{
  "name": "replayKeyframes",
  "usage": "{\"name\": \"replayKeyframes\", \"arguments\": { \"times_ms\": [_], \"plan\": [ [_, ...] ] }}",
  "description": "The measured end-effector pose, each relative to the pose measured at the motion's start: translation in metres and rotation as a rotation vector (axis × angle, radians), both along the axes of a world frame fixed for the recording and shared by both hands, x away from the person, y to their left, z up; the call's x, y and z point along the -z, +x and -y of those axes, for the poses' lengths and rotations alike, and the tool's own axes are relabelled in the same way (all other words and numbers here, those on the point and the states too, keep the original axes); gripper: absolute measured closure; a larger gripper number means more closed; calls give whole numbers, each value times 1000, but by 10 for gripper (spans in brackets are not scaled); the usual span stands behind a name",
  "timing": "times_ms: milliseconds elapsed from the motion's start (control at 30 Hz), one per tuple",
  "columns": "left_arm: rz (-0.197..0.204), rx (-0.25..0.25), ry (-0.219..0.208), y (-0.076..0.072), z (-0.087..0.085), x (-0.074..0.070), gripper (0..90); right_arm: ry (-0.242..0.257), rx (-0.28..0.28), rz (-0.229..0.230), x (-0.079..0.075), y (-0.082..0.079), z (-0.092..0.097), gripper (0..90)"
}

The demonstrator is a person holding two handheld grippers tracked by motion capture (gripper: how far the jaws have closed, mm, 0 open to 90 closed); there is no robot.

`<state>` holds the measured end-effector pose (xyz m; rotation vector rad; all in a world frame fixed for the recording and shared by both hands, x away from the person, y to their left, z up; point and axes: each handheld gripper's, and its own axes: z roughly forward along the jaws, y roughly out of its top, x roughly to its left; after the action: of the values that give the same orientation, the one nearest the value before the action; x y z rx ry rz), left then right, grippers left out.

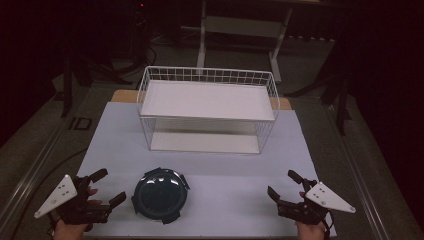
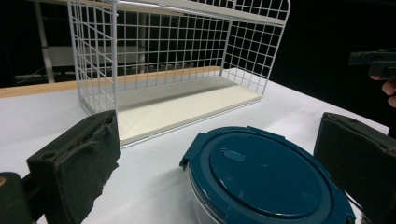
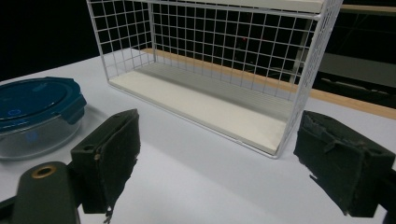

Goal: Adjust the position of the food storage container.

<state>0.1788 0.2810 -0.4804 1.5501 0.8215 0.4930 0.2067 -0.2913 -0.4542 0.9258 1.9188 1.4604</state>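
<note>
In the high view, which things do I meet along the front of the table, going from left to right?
left gripper → round container with blue lid → right gripper, both with open jaws holding nothing.

I see a dim room around a pale worktop point(image 1: 210, 195) with a wooden edge. Beyond it stands a white bench frame point(image 1: 240, 27) on grey floor point(image 1: 310, 70), cables point(image 1: 135, 55) trailing left.

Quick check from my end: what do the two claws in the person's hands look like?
Both match. The left claw and right claw each have black bodies and two black jaws faced with dark, frayed padding. Each carries a grey three-cornered plate on top, marked with small dots. A brass-coloured ring sits near the right claw's base.
</note>
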Motion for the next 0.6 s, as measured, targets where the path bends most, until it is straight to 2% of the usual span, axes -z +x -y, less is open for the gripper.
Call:
{"name": "replayKeyframes", "arguments": {
  "times_ms": [133,233,300,500,600],
  "plan": [
    [-1,3,-1,0,0,0,9,1,-3,1,0,0,0,138],
    [-5,13,-33,-1,3,-4,9,3,0,4,-1,-1,0,138],
    [1,16,-32,-2,4,-6,9,4,4,4,-1,-1,0,138],
    [9,68,-13,0,6,-21,9,10,1,-1,-1,-1,-1,138],
    [5,77,16,0,3,-32,9,10,1,0,-2,-1,-1,138]
  ]
}}
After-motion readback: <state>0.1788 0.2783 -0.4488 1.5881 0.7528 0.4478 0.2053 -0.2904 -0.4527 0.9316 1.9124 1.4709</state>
